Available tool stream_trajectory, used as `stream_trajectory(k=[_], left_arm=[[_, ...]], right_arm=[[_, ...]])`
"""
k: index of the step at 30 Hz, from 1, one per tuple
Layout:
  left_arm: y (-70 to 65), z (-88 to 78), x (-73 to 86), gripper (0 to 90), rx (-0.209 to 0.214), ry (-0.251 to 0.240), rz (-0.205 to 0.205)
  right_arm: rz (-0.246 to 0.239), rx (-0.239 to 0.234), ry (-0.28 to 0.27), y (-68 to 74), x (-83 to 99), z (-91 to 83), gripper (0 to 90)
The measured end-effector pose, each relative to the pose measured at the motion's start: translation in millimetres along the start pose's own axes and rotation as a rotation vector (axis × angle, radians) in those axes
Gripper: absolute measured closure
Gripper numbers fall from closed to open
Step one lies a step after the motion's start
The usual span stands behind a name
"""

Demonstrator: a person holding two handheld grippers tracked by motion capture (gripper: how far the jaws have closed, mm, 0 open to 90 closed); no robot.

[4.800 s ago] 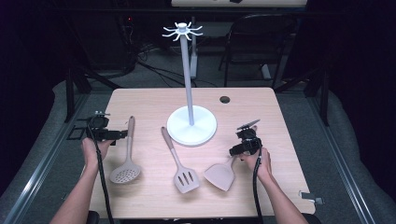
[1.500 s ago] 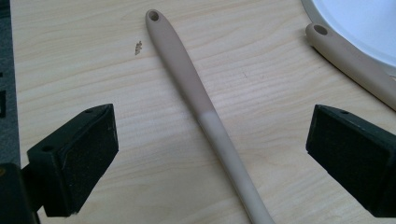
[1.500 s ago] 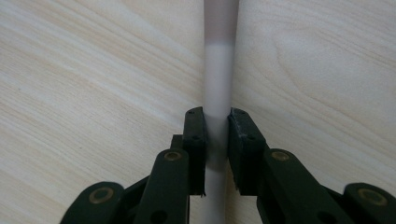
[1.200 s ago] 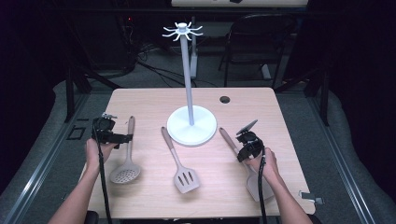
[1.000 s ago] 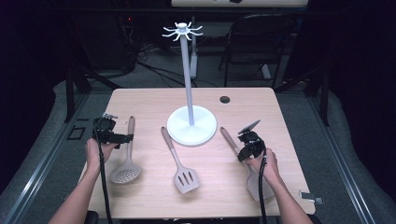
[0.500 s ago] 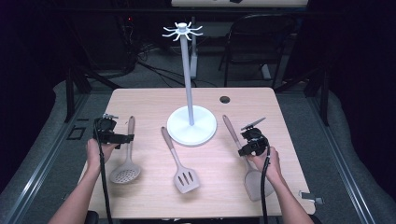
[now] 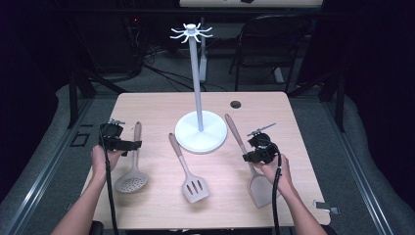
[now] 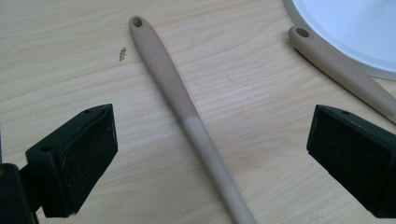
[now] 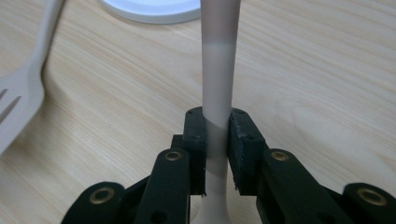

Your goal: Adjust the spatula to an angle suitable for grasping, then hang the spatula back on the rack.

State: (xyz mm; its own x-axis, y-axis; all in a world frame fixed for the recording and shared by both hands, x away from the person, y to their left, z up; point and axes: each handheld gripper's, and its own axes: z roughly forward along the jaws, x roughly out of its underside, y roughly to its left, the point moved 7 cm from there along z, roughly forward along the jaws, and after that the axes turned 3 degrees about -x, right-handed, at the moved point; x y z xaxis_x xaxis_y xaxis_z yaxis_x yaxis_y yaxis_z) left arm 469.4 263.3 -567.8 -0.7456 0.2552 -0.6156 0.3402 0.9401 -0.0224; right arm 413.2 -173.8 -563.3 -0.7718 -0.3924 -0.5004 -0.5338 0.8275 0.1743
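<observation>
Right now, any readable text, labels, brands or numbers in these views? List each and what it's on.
None: no readable text in any view.
The solid spatula in the right gripper, the skimmer, the slotted spatula, the white stand and the table carry no print.

Right gripper (image 7: 258, 151) clamped on solid turner (image 7: 249, 169) handle, blade low near table (image 7: 274, 105) front edge. Left gripper (image 7: 117, 142) beside skimmer (image 7: 132, 169) handle. Slotted spatula (image 7: 188, 171) lies between, touching white stand (image 7: 200, 129) base.
</observation>
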Motion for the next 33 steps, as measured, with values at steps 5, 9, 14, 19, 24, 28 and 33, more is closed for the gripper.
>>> stream_trajectory(k=[5, 9, 14, 19, 24, 28, 33], left_arm=[[-2.3, 0.4, 0.0, 1.6, 0.018, 0.002, 0.014], [-2.8, -0.4, -0.2, 1.6, 0.017, -0.003, 0.009], [-3.9, -1.5, -0.6, 1.6, 0.023, -0.005, 0.009], [-9.5, -6.1, -4.6, 1.5, 0.024, -0.033, 0.015], [-18.1, -12.0, -8.8, 1.6, 0.046, -0.057, 0.019], [-28.0, -18.2, -14.2, 1.9, 0.076, -0.083, 0.028], [-45.2, -22.4, -18.9, 2.6, 0.117, -0.104, 0.049]], right_arm=[[-0.036, -0.016, -0.03, 9.7, -3.5, -1.0, 78.8], [-0.058, -0.029, -0.047, 18.4, -6.2, -1.1, 78.8], [-0.102, -0.036, -0.054, 27.9, -8.1, -1.6, 78.7], [-0.123, -0.051, -0.069, 33.7, -10.3, -2.1, 78.7], [-0.14, -0.045, -0.077, 37.8, -12.5, -1.9, 78.7], [-0.156, -0.044, -0.082, 42.1, -14.7, -2.4, 78.7], [-0.169, -0.047, -0.094, 47.5, -18.1, -1.2, 78.7]])
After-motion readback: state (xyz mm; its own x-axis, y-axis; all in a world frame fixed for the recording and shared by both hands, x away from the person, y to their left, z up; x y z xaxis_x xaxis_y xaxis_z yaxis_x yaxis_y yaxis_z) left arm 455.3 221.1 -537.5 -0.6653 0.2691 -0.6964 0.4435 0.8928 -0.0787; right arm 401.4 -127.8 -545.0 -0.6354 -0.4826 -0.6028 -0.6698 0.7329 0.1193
